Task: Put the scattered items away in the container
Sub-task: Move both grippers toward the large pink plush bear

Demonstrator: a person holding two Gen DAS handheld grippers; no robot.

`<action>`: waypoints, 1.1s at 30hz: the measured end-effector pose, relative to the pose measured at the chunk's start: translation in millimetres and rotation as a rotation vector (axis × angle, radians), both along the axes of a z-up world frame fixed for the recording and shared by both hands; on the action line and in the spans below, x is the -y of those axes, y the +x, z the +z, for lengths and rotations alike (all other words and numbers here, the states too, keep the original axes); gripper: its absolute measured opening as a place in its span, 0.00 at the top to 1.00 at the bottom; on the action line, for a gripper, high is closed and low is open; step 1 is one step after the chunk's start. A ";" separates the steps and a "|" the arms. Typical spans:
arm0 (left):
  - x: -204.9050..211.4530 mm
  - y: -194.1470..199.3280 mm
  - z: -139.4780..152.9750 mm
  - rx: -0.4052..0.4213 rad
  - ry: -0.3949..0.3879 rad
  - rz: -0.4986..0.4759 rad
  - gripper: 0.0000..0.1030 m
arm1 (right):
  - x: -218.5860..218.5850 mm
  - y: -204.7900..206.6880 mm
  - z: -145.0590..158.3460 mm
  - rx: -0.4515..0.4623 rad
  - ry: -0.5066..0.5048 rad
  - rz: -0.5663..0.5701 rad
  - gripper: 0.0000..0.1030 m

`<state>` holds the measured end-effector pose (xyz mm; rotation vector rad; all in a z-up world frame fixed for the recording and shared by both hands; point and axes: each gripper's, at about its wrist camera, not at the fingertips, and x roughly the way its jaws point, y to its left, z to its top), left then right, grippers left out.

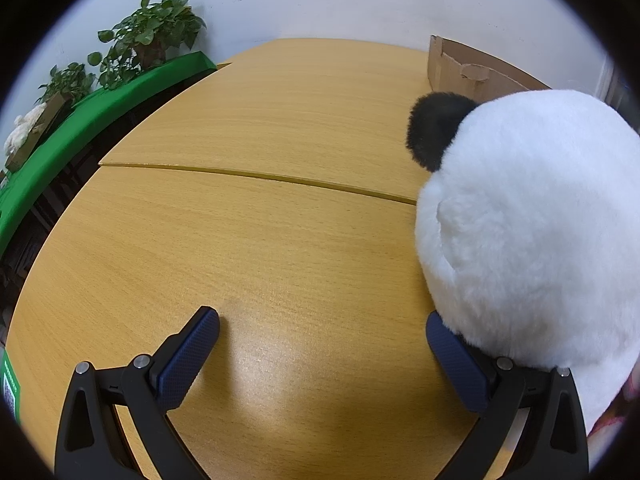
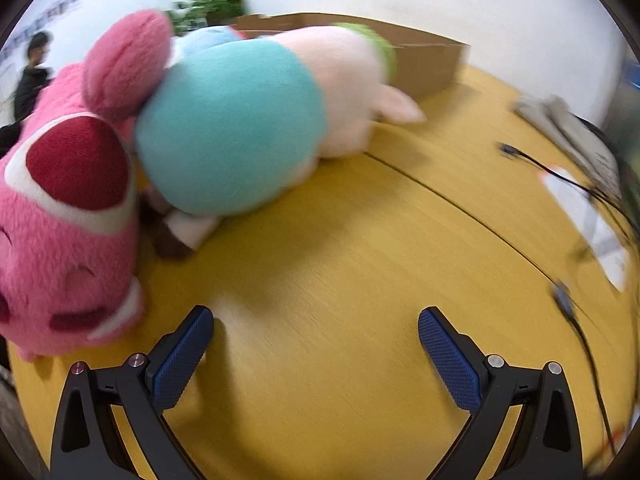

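Left wrist view: the left gripper [image 1: 322, 334] stands wide and empty over the wooden table [image 1: 248, 240]. A white plush [image 1: 532, 232] with a black ear sits to its right, pressed against the outer side of the right finger, not between the pads. The cardboard box [image 1: 468, 68] stands beyond it at the far right of the table. A green ledge with plants [image 1: 152, 32] runs along the left wall.

Right wrist view, blurred by motion: the right gripper [image 2: 316, 334] is also wide and empty. A pink plush [image 2: 60, 216] lies just left of its left finger. A teal-and-cream plush [image 2: 256, 120] lies ahead and left, its long axis running toward the box [image 2: 424, 64] behind it. Cables and papers [image 2: 584, 208] lie well to the right. The right gripper looks the nearer to the pink and teal plushes.
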<state>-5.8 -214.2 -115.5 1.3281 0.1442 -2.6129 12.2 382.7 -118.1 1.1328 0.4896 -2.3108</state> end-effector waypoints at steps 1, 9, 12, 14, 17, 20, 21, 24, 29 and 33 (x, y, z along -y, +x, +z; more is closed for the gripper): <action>4.3 -1.5 0.9 0.017 0.000 -0.034 0.00 | -6.5 6.0 5.9 -0.033 0.017 -0.048 0.00; 37.7 86.7 129.7 -0.209 -0.084 0.010 0.07 | -39.2 117.6 146.1 -0.390 -0.201 -0.350 0.00; 1.0 143.0 184.7 -0.318 -0.141 -0.060 0.02 | -9.0 157.1 182.1 -0.479 -0.288 -0.441 0.00; -42.1 182.1 205.8 -0.385 -0.187 -0.141 0.00 | 27.8 171.1 187.2 -0.470 -0.334 -0.420 0.00; -103.4 223.7 203.4 -0.407 -0.181 -0.193 0.00 | 94.1 189.7 174.5 -0.423 -0.388 -0.322 0.00; -149.8 242.7 178.4 -0.339 -0.031 -0.250 0.00 | 144.3 202.6 158.9 -0.377 -0.409 -0.316 0.00; -160.8 243.6 170.6 -0.315 0.000 -0.267 0.00 | 158.7 207.9 155.3 -0.363 -0.409 -0.335 0.00; -192.8 243.5 145.3 -0.261 0.009 -0.295 0.00 | 184.5 217.8 147.8 -0.316 -0.389 -0.372 0.00; -223.0 240.5 127.9 -0.184 0.020 -0.331 0.01 | 202.9 236.3 132.0 -0.356 -0.203 -0.502 0.00; -227.8 243.5 126.7 -0.186 0.005 -0.335 0.01 | 200.8 236.8 130.5 -0.341 -0.214 -0.539 0.00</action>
